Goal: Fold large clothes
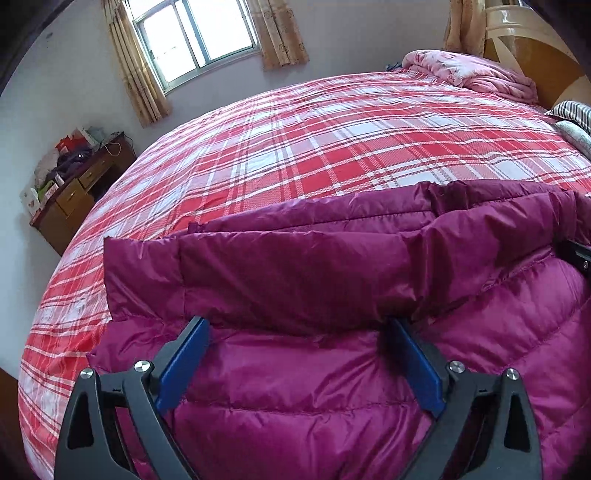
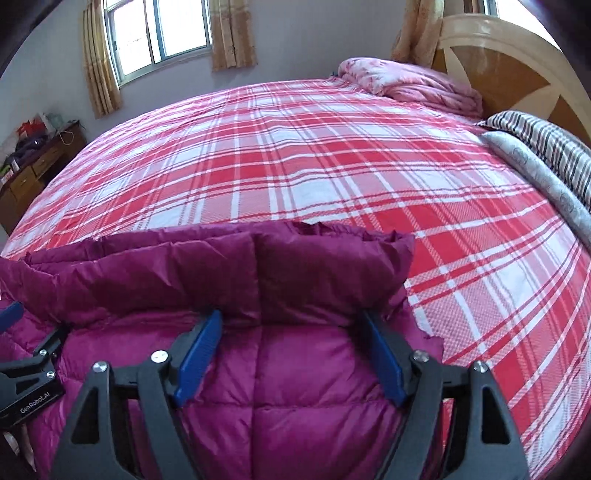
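Observation:
A magenta quilted down jacket (image 1: 332, 277) lies on the red plaid bed (image 1: 295, 147), with a folded band of fabric across its far edge. My left gripper (image 1: 297, 325) is open, its blue fingers resting on the jacket just below that band. My right gripper (image 2: 291, 317) is also open over the jacket (image 2: 258, 369) near its right edge, fingers touching the folded band. The left gripper shows at the left edge of the right wrist view (image 2: 11, 314). The right gripper shows at the right edge of the left wrist view (image 1: 580, 254).
A pink floral quilt (image 2: 406, 85) is bunched at the far right by the wooden headboard (image 2: 517, 74). Striped pillows (image 2: 546, 147) lie along the right side. A cluttered wooden desk (image 1: 74, 192) stands left of the bed. A curtained window (image 1: 195, 33) is behind.

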A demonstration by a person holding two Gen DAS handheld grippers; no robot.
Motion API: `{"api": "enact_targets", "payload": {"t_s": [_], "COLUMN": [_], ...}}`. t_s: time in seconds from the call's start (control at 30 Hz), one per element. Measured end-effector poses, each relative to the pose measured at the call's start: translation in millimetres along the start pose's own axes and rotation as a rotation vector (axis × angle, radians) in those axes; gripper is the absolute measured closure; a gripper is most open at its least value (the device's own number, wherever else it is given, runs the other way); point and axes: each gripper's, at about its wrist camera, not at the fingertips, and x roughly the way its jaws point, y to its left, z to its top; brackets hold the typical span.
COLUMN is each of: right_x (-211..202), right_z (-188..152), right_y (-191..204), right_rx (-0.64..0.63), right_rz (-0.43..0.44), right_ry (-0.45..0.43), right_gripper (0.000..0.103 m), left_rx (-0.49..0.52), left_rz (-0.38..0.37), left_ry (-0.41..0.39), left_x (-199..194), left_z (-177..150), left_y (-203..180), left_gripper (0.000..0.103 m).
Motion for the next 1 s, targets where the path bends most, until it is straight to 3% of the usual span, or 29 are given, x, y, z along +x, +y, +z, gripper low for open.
{"api": "enact_targets", "payload": {"t_s": [0.1, 0.33, 1.0], "right_x": [5, 10, 15], "right_z": [0, -2, -2], "right_y": [7, 3, 11], "right_rx": [-0.017, -0.003, -0.041], "right_rz": [-0.018, -0.001, -0.052], "right_ry": [0.005, 0.033, 0.052], "right_gripper": [0.021, 0.019, 0.017], "left_rx": [-0.038, -0.031, -0.059], "left_rz": [-0.027, -0.003, -0.036], "left_ry": [0.021, 0.009, 0.015], "left_x": [5, 6, 9], "left_z": [-1, -3, -4], "left_y": [6, 1, 6], "left_gripper": [0.001, 0.001, 0.001]}}
